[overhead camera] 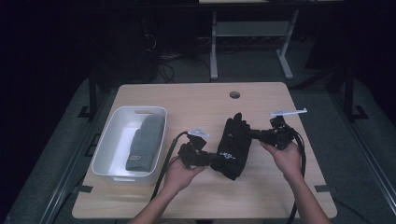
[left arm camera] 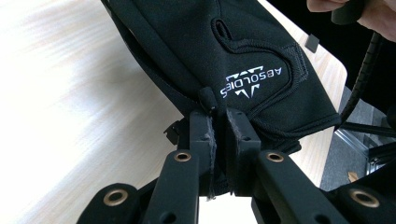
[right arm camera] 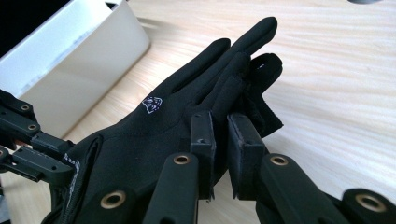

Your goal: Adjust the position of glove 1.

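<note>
A black glove (overhead camera: 236,140) with a white logo hangs off the table between my two grippers. In the high view my left gripper (overhead camera: 212,158) has its cuff end and my right gripper (overhead camera: 254,135) its finger side. The left gripper view shows my left gripper (left arm camera: 218,116) shut on the cuff edge of the glove (left arm camera: 224,42), just below the lettering. Seen from the right gripper view, my right gripper (right arm camera: 220,119) is shut on the side of the glove (right arm camera: 154,135) near its fingers, which point away over the wooden table (right arm camera: 336,70).
A white bin (overhead camera: 105,140) stands at the table's left with a grey folded cloth item (overhead camera: 147,140) inside. The table (overhead camera: 196,102) has a round hole (overhead camera: 235,94) near its far edge. Cables trail from both grippers toward the front edge.
</note>
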The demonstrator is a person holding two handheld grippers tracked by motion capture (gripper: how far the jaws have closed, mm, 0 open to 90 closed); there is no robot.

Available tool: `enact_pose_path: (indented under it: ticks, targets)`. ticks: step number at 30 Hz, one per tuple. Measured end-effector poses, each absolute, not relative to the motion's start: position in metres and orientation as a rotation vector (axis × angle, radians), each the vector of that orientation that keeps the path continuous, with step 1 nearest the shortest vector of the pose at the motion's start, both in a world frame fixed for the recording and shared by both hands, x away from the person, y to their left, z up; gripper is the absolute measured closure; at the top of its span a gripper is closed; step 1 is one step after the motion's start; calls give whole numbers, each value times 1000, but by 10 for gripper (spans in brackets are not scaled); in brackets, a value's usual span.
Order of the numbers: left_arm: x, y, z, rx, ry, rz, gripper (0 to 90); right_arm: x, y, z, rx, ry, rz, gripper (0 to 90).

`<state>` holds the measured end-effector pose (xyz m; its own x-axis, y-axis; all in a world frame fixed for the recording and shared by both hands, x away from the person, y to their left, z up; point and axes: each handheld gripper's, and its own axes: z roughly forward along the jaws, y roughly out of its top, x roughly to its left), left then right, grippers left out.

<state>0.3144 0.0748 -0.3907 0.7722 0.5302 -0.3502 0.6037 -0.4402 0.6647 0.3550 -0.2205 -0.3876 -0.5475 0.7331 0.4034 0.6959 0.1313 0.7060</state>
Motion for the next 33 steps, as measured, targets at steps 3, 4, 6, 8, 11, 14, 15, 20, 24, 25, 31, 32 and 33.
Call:
enact_pose_path:
  ticks: [3, 4, 6, 8, 11, 14, 15, 20, 24, 25, 31, 32, 33]
  targets:
    - [315, 80, -385, 2132, 839, -93, 827, 357, -216, -382, 1462, 2330, 1430, 813]
    - [315, 82, -383, 2133, 839, -93, 827, 357, -214, -379, 1455, 2329, 1442, 813]
    - [315, 86, -380, 2132, 840, -84, 827, 358, -211, -376, 1455, 2322, 1463, 814]
    - [315, 88, -377, 2127, 843, -80, 827, 359, -208, -373, 1451, 2323, 1473, 814]
    - [316, 94, -374, 2119, 848, -71, 827, 361, -204, -367, 1443, 2324, 1493, 814]
    - [316, 100, -370, 2112, 853, -65, 827, 363, -200, -363, 1434, 2324, 1518, 814]
    - [316, 102, -368, 2110, 852, -61, 827, 363, -198, -361, 1430, 2327, 1519, 814]
    - [315, 111, -361, 2104, 854, -47, 827, 366, -191, -354, 1418, 2321, 1559, 815]
    - [315, 117, -356, 2097, 859, -35, 827, 368, -185, -349, 1415, 2320, 1576, 816]
    - [315, 118, -356, 2093, 862, -35, 827, 368, -183, -348, 1411, 2319, 1582, 816]
    - [316, 127, -352, 2086, 871, -29, 827, 372, -174, -341, 1392, 2324, 1604, 815]
    - [316, 129, -351, 2087, 868, -26, 827, 372, -173, -340, 1393, 2328, 1598, 816]
    - [316, 131, -350, 2085, 872, -22, 827, 373, -171, -339, 1385, 2327, 1604, 816]
